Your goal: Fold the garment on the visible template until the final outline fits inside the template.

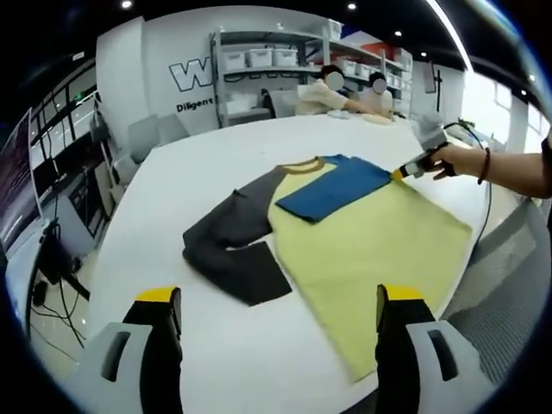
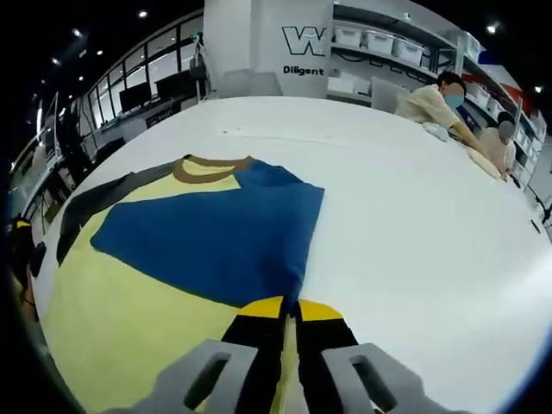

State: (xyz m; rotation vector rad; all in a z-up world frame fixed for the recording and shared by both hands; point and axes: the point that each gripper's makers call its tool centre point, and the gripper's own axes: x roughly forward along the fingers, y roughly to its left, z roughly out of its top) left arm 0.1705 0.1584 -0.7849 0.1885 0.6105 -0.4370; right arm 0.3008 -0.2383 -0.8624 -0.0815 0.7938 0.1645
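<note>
A yellow shirt [image 1: 371, 250] with a brown collar [image 1: 302, 166] lies flat on the white table [image 1: 216, 345]. Its blue sleeve [image 1: 332, 188] is folded across the chest, and its dark grey sleeve [image 1: 233, 246] lies bent out to the left. At the bottom of the left gripper view, my left gripper [image 1: 279, 296] stands open above the table, short of the shirt's hem. A hand holds my right gripper [image 1: 404, 172] at the shirt's far side. In the right gripper view, the right gripper [image 2: 290, 306] is shut on the fabric edge beside the blue sleeve [image 2: 216, 233].
The large white table [image 2: 414, 224] runs far to the back, where two people sit [image 1: 345, 90]. Shelves with white bins [image 1: 259, 60] line the rear wall. Chairs and screens stand along the left side [image 1: 52, 198]. A cable trails from the right gripper's hand.
</note>
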